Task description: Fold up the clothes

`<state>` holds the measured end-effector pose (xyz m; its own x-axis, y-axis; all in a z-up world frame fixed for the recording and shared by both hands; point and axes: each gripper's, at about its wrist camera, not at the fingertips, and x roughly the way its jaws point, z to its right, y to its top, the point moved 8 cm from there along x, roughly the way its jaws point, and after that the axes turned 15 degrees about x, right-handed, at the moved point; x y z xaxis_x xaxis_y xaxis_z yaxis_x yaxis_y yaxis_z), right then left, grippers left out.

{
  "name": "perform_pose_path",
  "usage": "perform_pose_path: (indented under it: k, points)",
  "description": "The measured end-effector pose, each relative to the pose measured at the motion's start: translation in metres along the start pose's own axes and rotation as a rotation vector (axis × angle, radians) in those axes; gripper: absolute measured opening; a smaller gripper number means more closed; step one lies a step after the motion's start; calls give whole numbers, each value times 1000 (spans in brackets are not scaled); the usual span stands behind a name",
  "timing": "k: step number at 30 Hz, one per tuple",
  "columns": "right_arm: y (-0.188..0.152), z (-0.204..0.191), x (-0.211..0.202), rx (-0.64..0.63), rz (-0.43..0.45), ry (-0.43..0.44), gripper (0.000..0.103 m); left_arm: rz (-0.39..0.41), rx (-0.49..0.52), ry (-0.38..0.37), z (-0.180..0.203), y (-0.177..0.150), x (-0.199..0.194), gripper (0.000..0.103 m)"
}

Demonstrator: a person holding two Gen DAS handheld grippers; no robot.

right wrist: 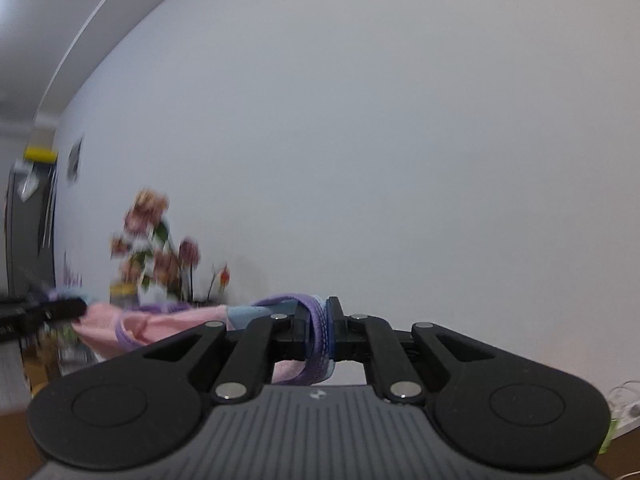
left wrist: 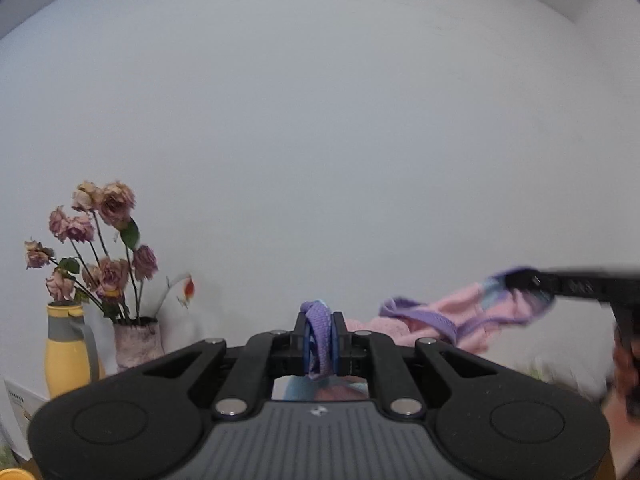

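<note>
Left tongs (left wrist: 320, 340), left wrist view: both fingers pressed together on a purple ribbed edge of the garment (left wrist: 460, 322), which rises between the blue pads (left wrist: 307, 340) and hangs a little below them. The pink and purple cloth stretches in mid-air toward the right, where the right tongs (left wrist: 520, 282) (blurred) pinch its other end. Background: white wall (left wrist: 320, 120); at left a yellow jug (left wrist: 68, 356) and just beside it a vase (left wrist: 138, 340) of dried roses (left wrist: 100, 236).

Right tongs (right wrist: 326, 330), right wrist view: fingers pinching the purple edge of the garment (right wrist: 172, 322), a fold looping down beneath them. The cloth spans leftward to the left tongs (right wrist: 76, 308) (blurred), held above the surface. Roses (right wrist: 152, 236) stand behind, out of focus.
</note>
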<state>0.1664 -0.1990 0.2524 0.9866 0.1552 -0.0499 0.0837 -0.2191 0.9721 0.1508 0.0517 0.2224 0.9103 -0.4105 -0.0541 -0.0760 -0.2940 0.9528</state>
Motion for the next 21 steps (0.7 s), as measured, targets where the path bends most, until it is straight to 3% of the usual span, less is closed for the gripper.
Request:
perform_pose_path:
  k: [3, 5, 7, 10, 15, 17, 19, 21]
  points:
    - [-62, 26, -8, -34, -160, -44, 7, -175, 20, -141, 45, -69, -18, 8]
    - [-121, 52, -9, -15, -318, -89, 7, -294, 1, -239, 76, -120, -26, 8]
    - [-169, 69, -19, 33, -415, -119, 7, -403, -28, -325, 105, -168, -33, 8]
    - [-240, 93, -34, 106, -555, -164, 8, -488, -85, -388, 128, -210, -40, 8]
    - [-271, 115, -61, 222, -600, -201, 12, -510, -119, -383, 133, -226, -47, 9]
    - [-280, 121, -71, 240, -620, -212, 27, -513, -126, -379, 132, -229, -48, 9]
    - [-286, 120, -73, 238, -627, -215, 35, -530, -130, -373, 132, -234, -53, 13]
    - [-284, 114, -82, 223, -617, -194, 36, -545, -131, -370, 133, -238, -61, 23]
